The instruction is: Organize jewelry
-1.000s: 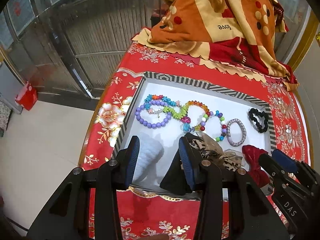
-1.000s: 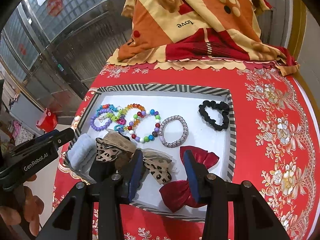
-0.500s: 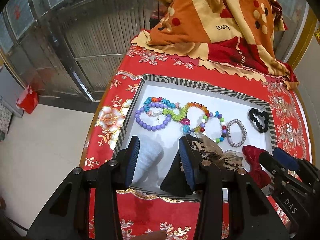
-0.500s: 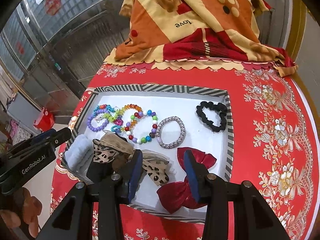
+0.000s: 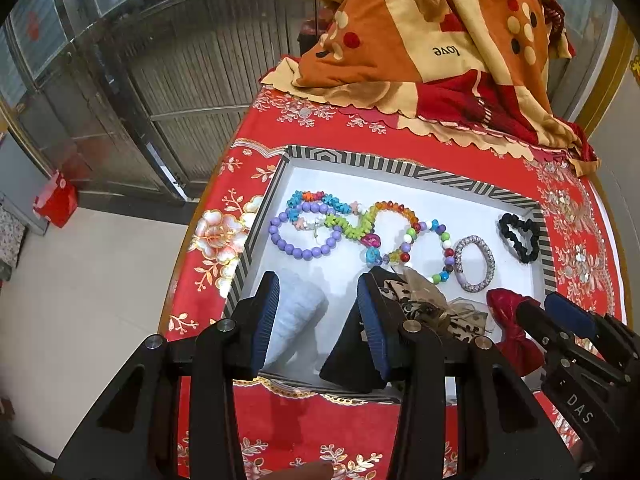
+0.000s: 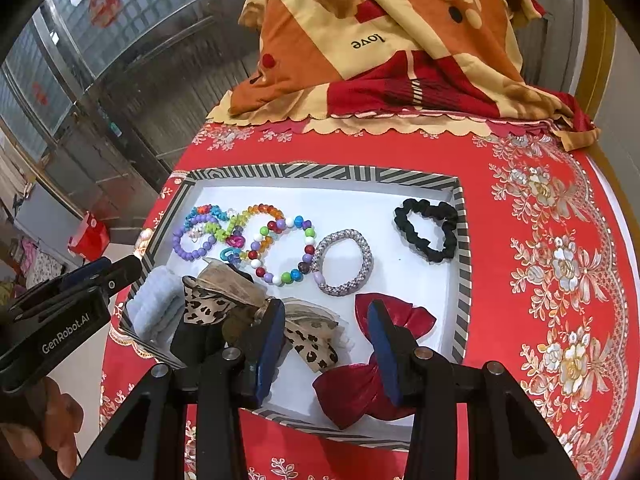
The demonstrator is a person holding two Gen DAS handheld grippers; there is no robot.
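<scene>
A striped-rim tray (image 6: pixel 320 172) (image 5: pixel 400 164) on the red tablecloth holds several bead bracelets (image 6: pixel 280 248) (image 5: pixel 352 224), a silver bracelet (image 6: pixel 343 262) (image 5: pixel 474 258), a black scrunchie (image 6: pixel 426 229) (image 5: pixel 519 236), a leopard bow (image 6: pixel 224 300) (image 5: pixel 424 300), a red bow (image 6: pixel 360 384) (image 5: pixel 510 320) and a pale blue scrunchie (image 6: pixel 156 308) (image 5: pixel 296 308). My left gripper (image 5: pixel 318 316) is open and empty above the tray's near left part. My right gripper (image 6: pixel 326 344) is open and empty above the tray's near edge, between the two bows.
A folded orange, cream and red blanket (image 6: pixel 380 48) (image 5: pixel 432 40) lies at the table's far end. The table edge drops off at the left to the floor (image 5: pixel 80 280), where a red bag (image 5: pixel 54 200) stands. Metal shutters (image 5: pixel 180 80) are behind.
Both grippers have drawn slightly back and up from the tray. The jaws stay open and nothing in the tray has moved.
</scene>
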